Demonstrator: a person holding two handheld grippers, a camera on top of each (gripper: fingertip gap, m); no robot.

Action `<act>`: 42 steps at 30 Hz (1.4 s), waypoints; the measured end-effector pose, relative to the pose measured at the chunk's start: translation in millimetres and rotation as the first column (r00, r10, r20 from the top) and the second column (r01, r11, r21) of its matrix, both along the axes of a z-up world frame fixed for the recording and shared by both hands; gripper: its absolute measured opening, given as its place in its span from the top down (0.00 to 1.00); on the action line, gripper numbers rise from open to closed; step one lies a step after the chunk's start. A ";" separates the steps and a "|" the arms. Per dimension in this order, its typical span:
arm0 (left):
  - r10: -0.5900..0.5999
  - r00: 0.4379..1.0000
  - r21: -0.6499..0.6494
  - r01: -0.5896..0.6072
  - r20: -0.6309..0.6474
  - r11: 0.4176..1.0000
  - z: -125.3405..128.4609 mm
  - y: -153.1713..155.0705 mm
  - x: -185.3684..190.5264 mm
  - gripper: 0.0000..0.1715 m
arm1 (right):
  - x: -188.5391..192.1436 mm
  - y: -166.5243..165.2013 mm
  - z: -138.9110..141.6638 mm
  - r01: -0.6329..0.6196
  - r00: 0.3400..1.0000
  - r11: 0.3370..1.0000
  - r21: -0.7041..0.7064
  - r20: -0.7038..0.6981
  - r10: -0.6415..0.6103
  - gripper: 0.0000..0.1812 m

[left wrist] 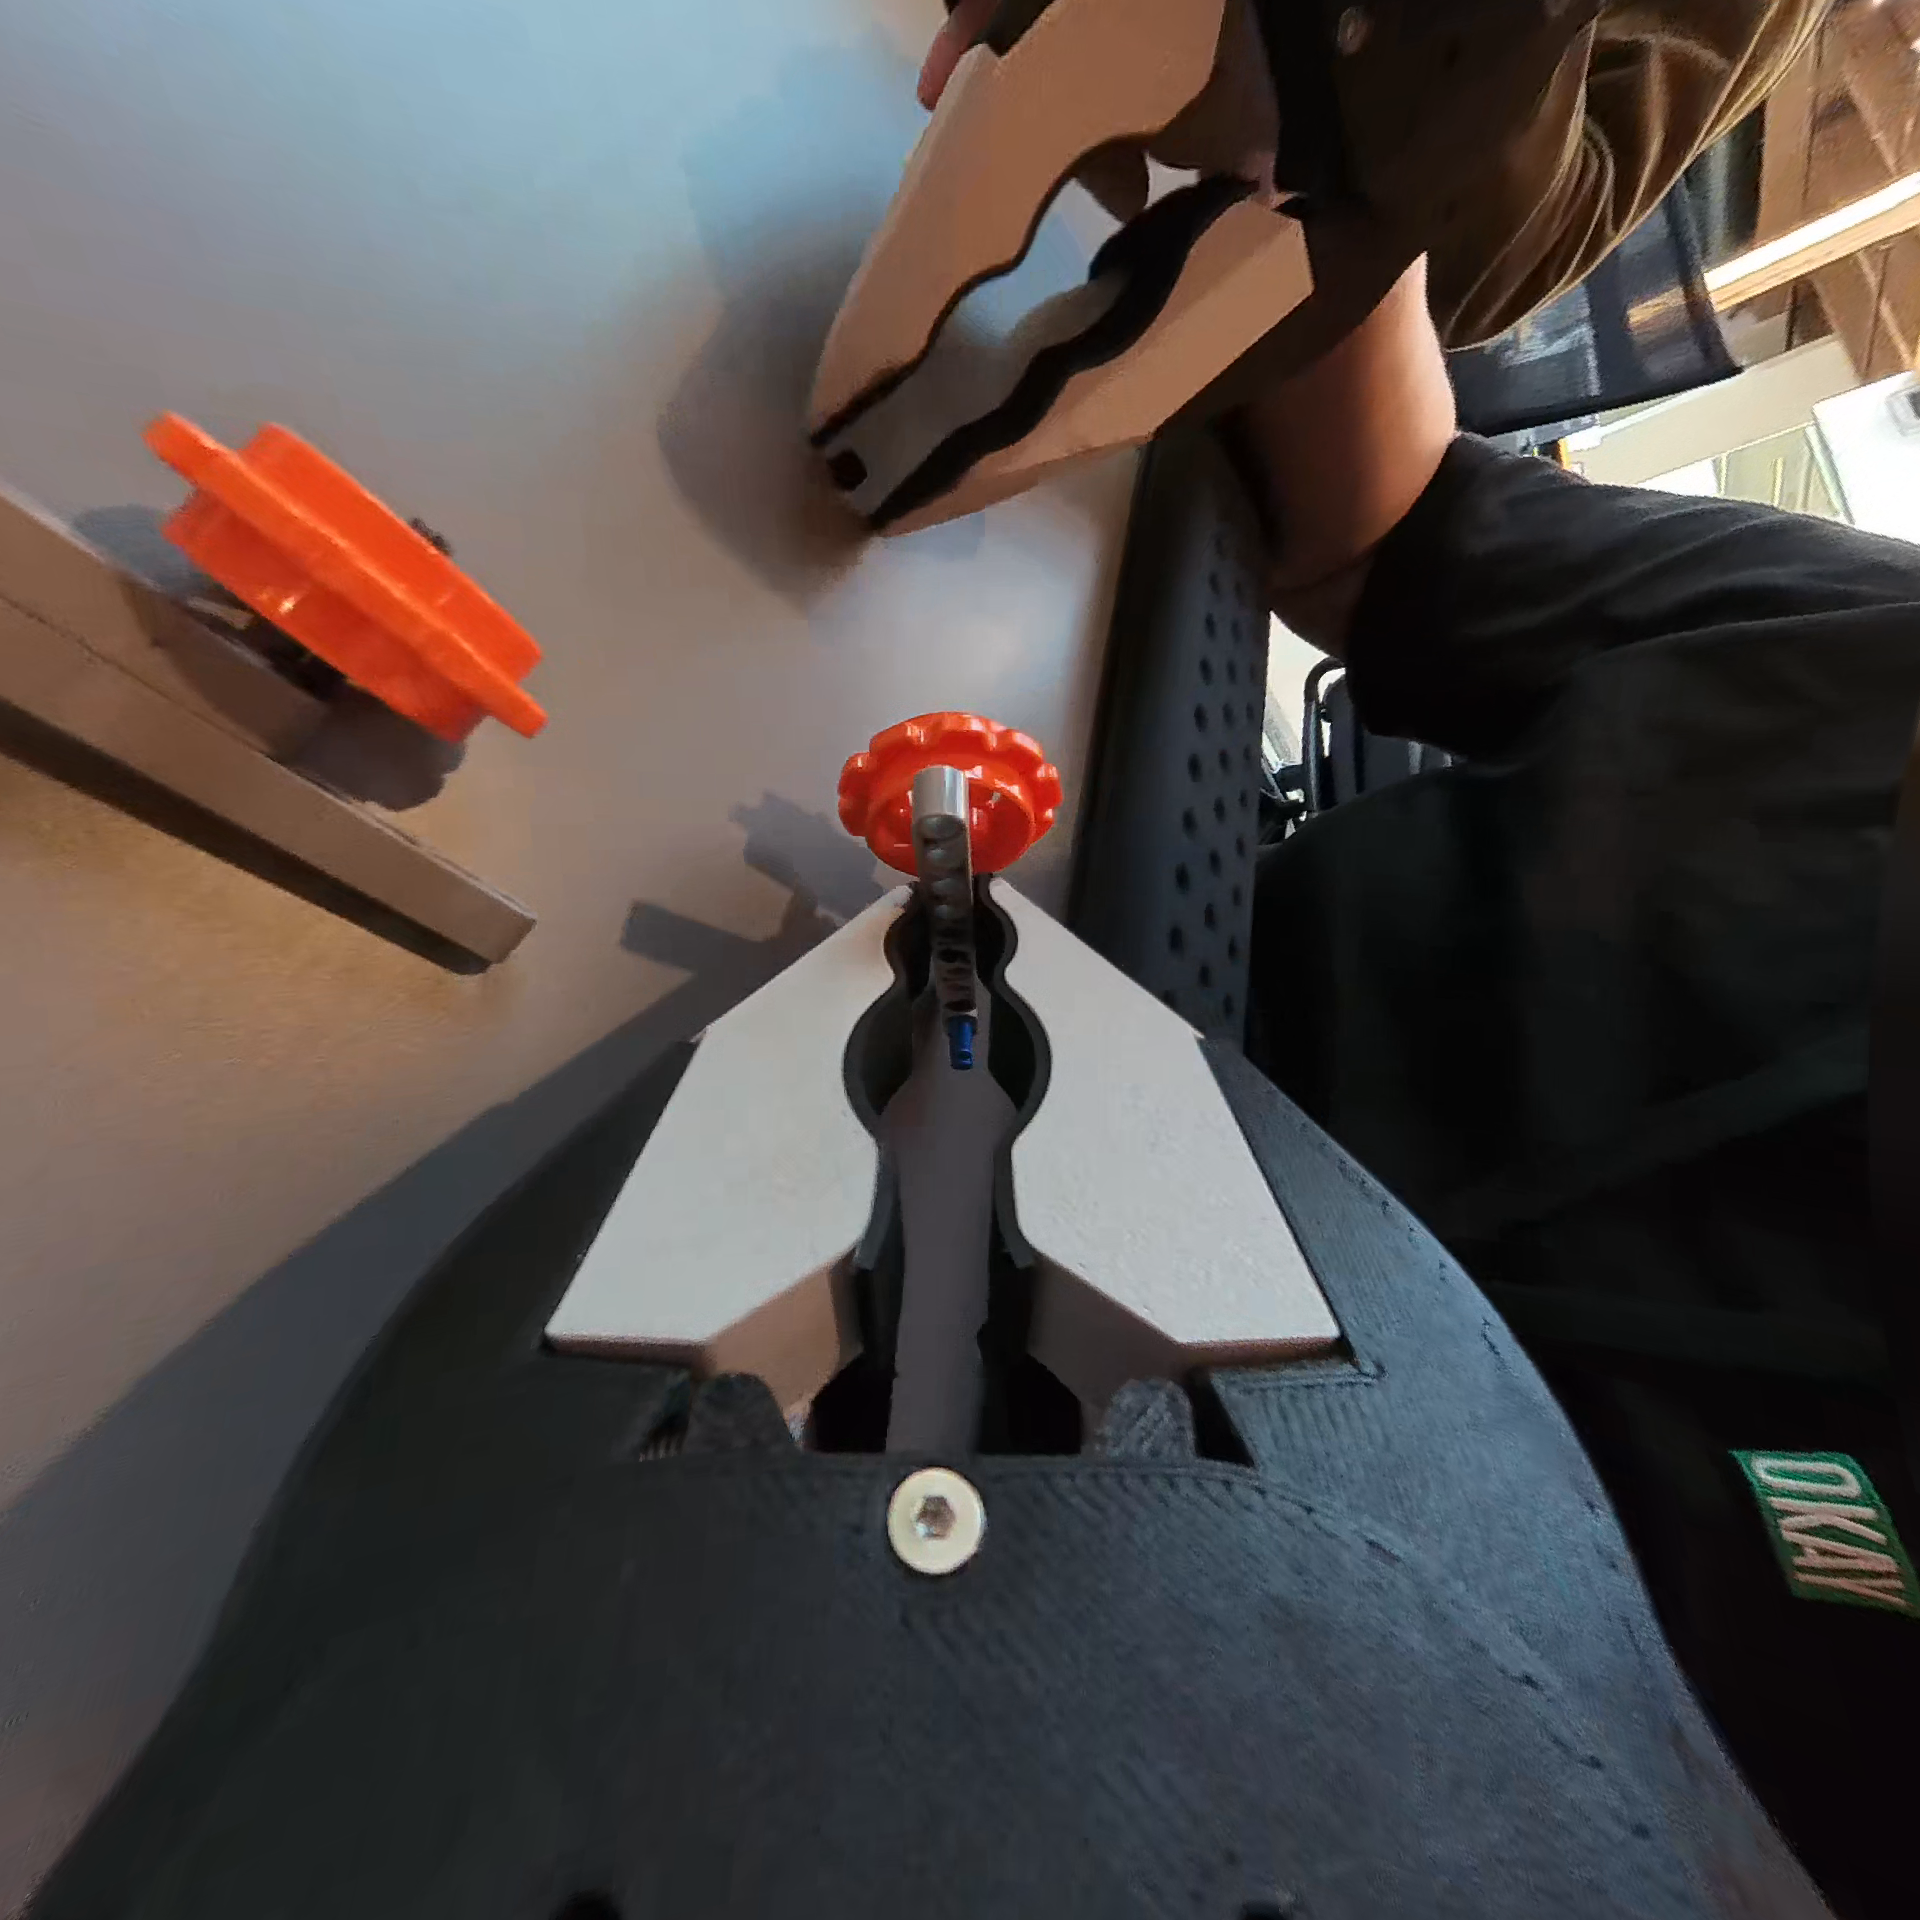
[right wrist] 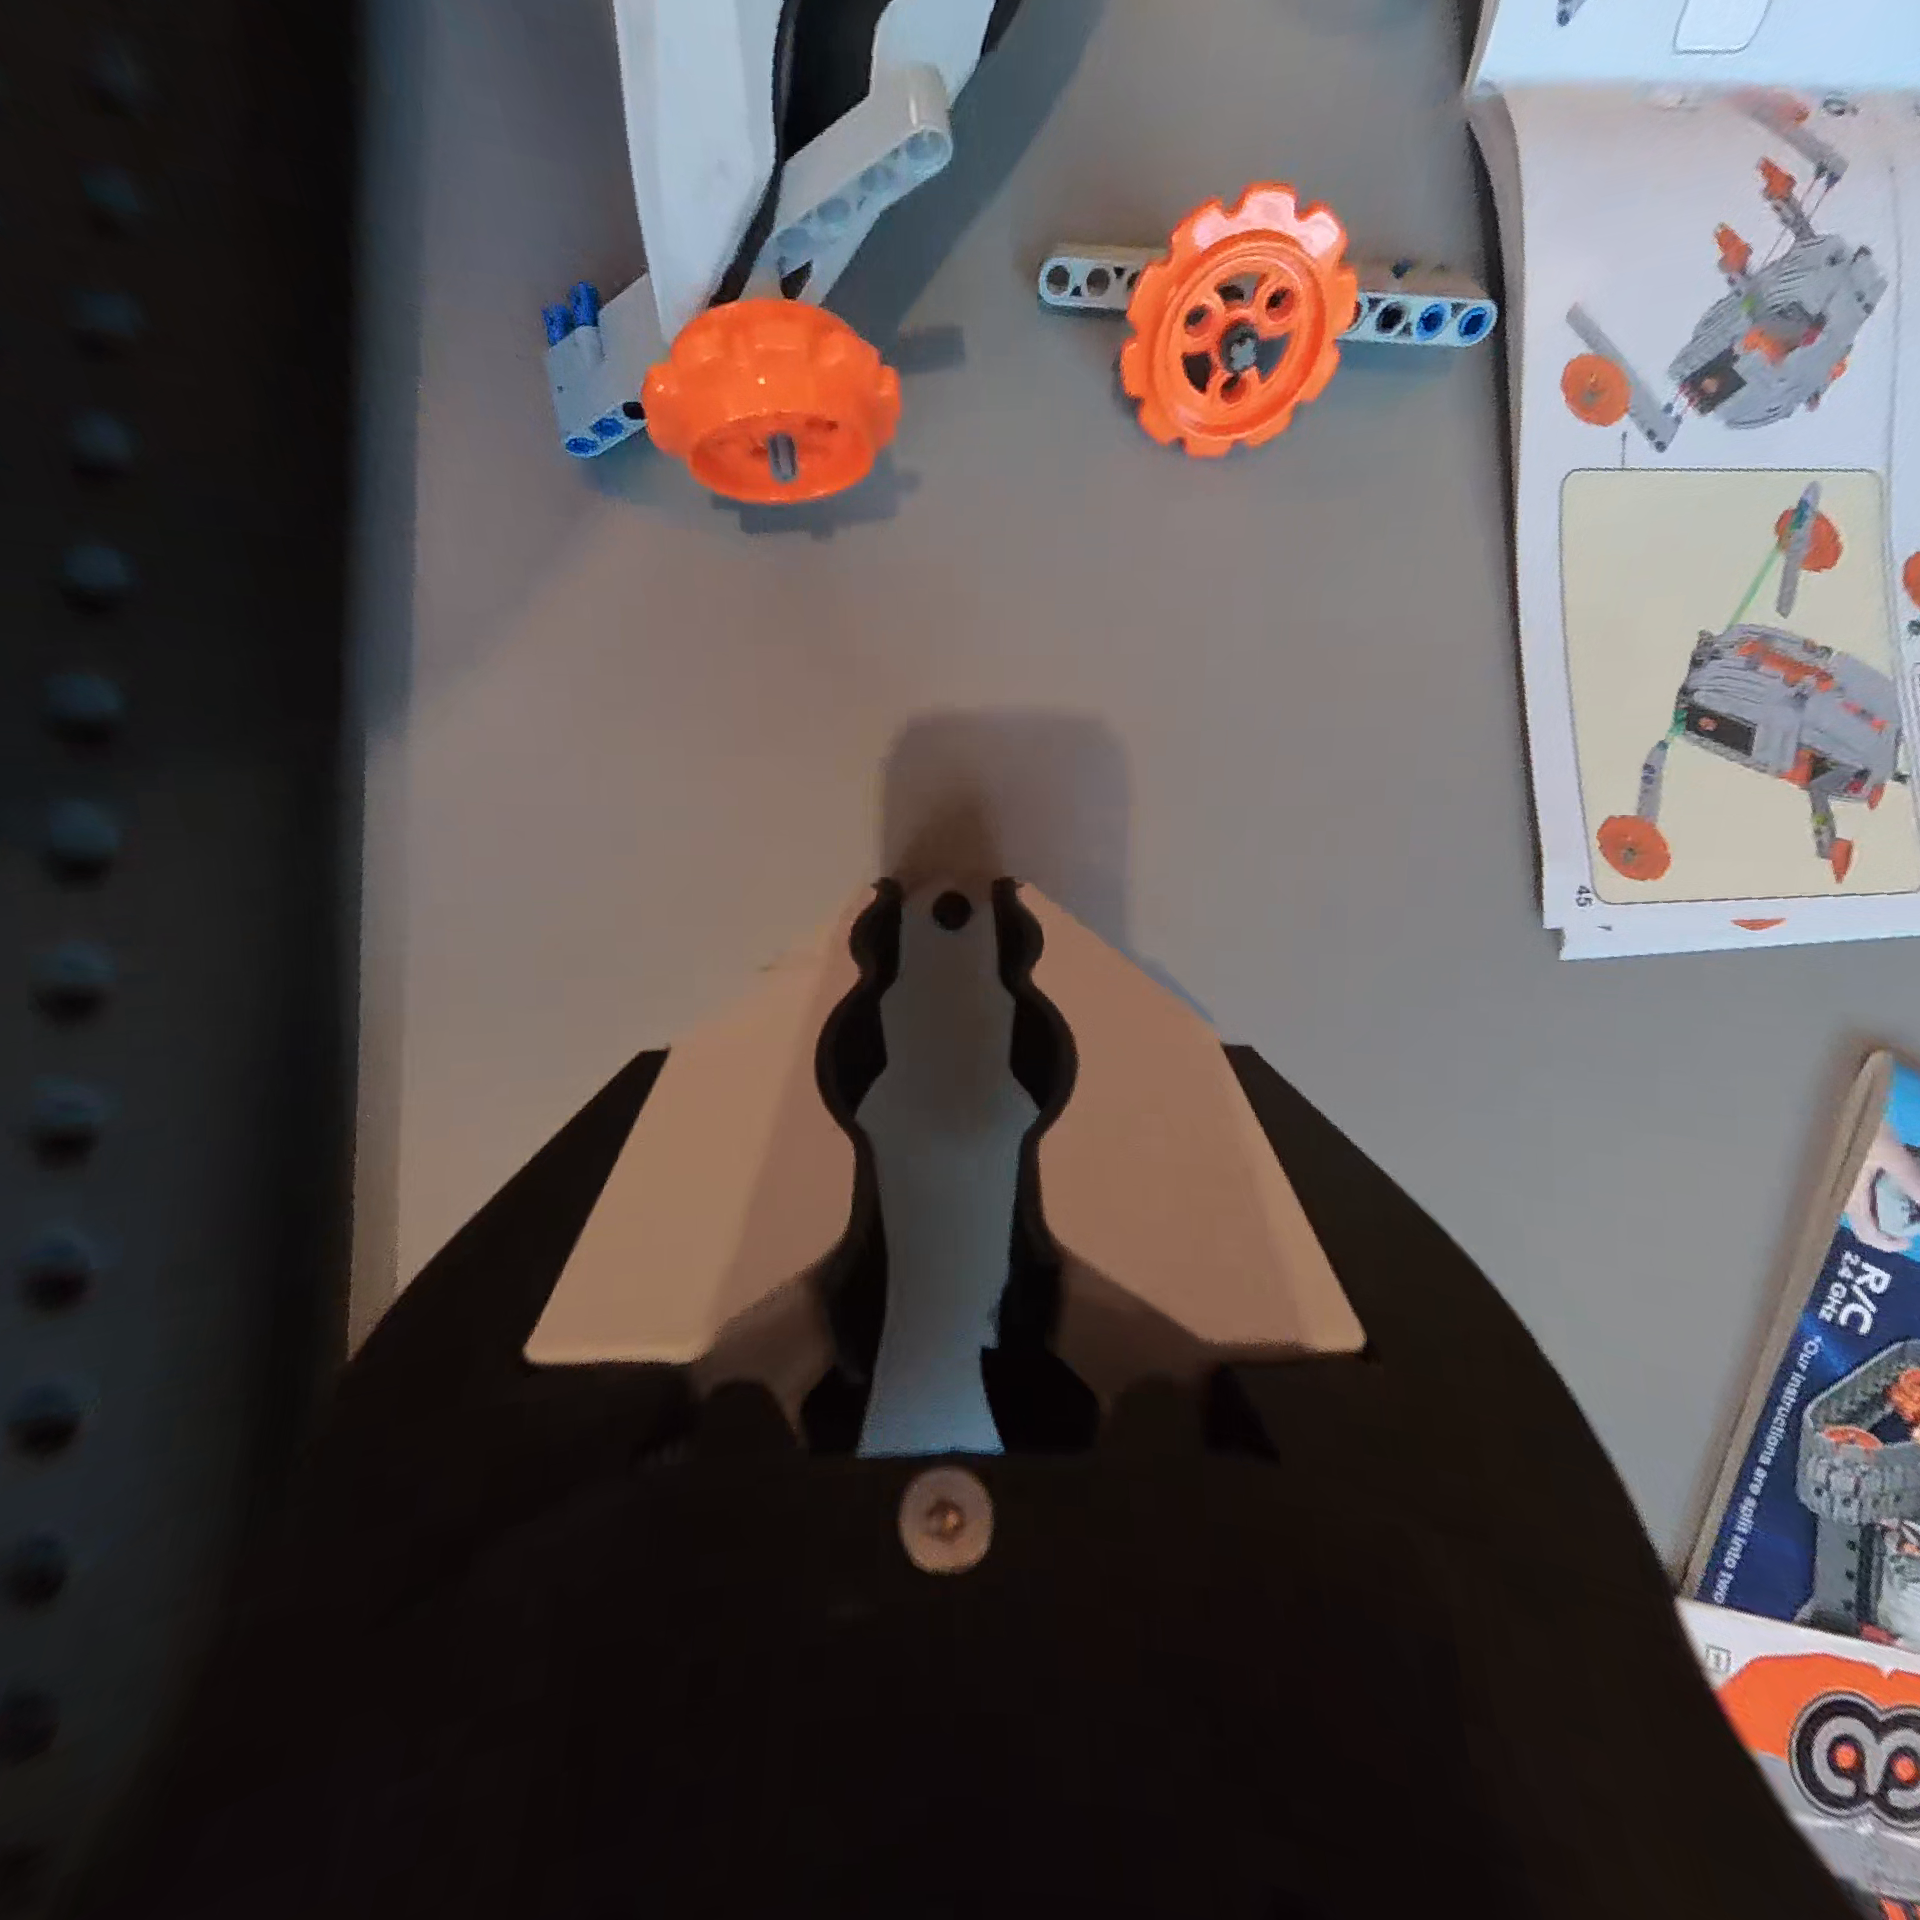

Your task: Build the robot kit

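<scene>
My left gripper is shut on a grey perforated beam and holds it above the grey table. The beam carries an orange toothed wheel at its far end and a blue pin near my jaws. The right wrist view shows this gripper with the wheel. My right gripper is shut on a small black pin at its fingertips, low over the table. It shows in the left wrist view, beyond the held wheel. A second orange wheel on a grey beam lies on the table.
An open instruction booklet lies at the right, by the second wheel. More printed booklets lie at the lower right. A dark perforated chair back runs along the table edge. A person in a black shirt sits there. The grippers' ends are close to 9 cm from one another.
</scene>
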State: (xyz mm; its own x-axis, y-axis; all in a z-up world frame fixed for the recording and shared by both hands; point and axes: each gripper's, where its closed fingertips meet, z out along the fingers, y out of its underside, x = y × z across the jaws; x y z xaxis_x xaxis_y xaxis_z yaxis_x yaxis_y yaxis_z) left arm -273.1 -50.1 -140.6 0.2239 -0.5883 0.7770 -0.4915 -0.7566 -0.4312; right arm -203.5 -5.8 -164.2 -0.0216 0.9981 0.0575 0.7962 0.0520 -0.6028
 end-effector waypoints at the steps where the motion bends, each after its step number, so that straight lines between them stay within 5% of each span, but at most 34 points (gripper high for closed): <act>1: 0.002 1.000 -0.002 -0.002 0.001 1.000 0.4 0.2 0.0 0.97 | 1.6 -0.7 0.4 -0.008 1.000 1.000 0.007 0.010 0.008 0.91; 16: 0.013 1.000 -0.031 -0.013 -0.015 0.999 4.2 -2.8 -3.8 0.97 | 6.3 5.5 4.9 -0.094 0.962 0.978 0.187 0.269 0.041 0.92; 22: -0.014 0.999 -0.032 0.013 -0.031 0.999 2.3 -7.3 -4.7 0.97 | 3.9 6.0 0.6 -0.089 0.950 0.987 0.135 0.309 0.044 0.92; 39: -0.040 0.999 -0.064 0.038 -0.024 0.997 1.0 -12.1 -4.8 0.97 | 2.2 5.8 -3.1 -0.004 0.957 1.000 0.030 0.290 -0.005 0.97; 42: -0.011 0.998 -0.039 0.013 0.067 0.999 15.4 -5.0 1.3 0.97 | -20.9 2.0 20.4 -0.032 0.994 0.997 0.064 0.107 0.025 0.97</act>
